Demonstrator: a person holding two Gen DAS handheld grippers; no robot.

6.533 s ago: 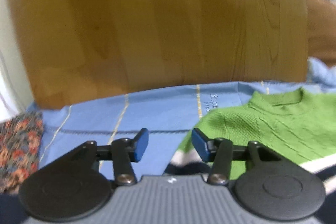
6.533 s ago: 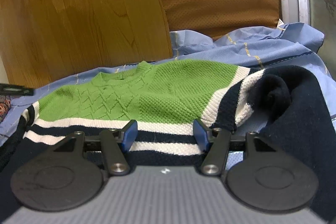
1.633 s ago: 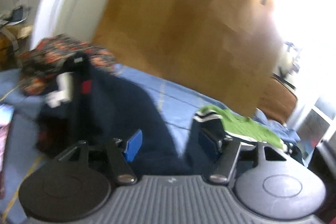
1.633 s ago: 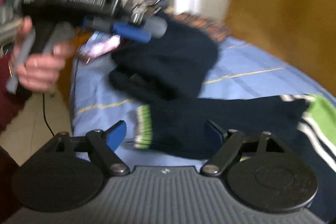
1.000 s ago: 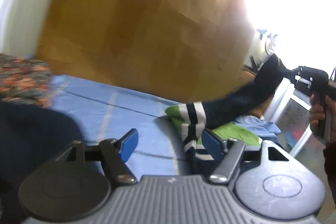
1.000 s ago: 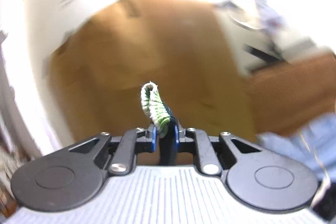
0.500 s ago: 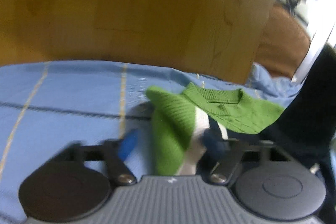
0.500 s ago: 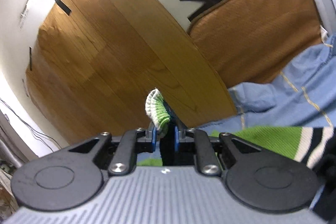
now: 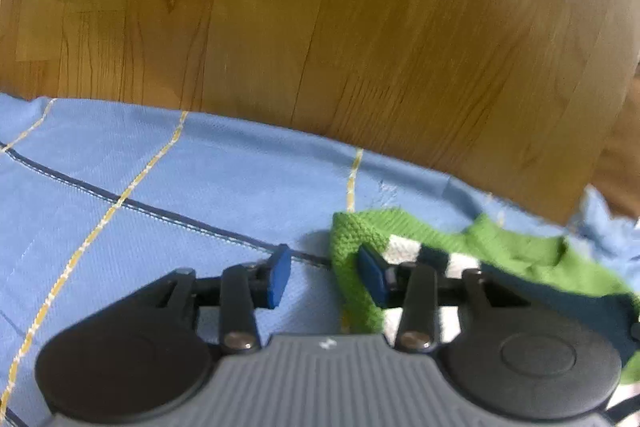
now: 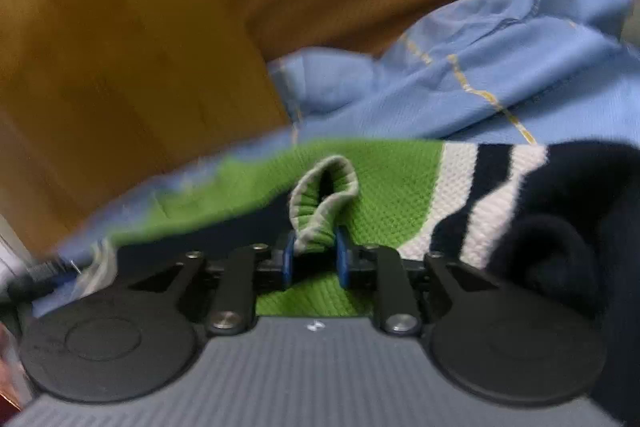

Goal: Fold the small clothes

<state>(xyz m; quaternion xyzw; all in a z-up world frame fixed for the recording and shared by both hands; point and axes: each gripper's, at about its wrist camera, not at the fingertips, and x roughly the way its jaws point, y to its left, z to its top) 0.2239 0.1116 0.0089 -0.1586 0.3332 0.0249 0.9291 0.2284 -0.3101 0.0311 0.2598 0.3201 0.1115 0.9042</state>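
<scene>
Right tongs (image 10: 316, 259) loosening on green-white ribbed cuff (image 10: 324, 203), left tongs (image 9: 324, 277) open; soft green knit sweater (image 9: 352, 259) (floppy): grab folded edges.

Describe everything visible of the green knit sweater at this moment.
The sweater is chunky knit: green top, white and navy stripes, dark navy sleeves. It lies partly folded on the blue sheet. Its striped cuff sits between the right claw pads, which have just been opening. A folded green edge lies against one left claw pad.

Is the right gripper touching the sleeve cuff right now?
Touching. The right wrist view shows the green and white sleeve cuff standing between the two blue pads of the right gripper, which have just been opening but meet its sides.
</scene>
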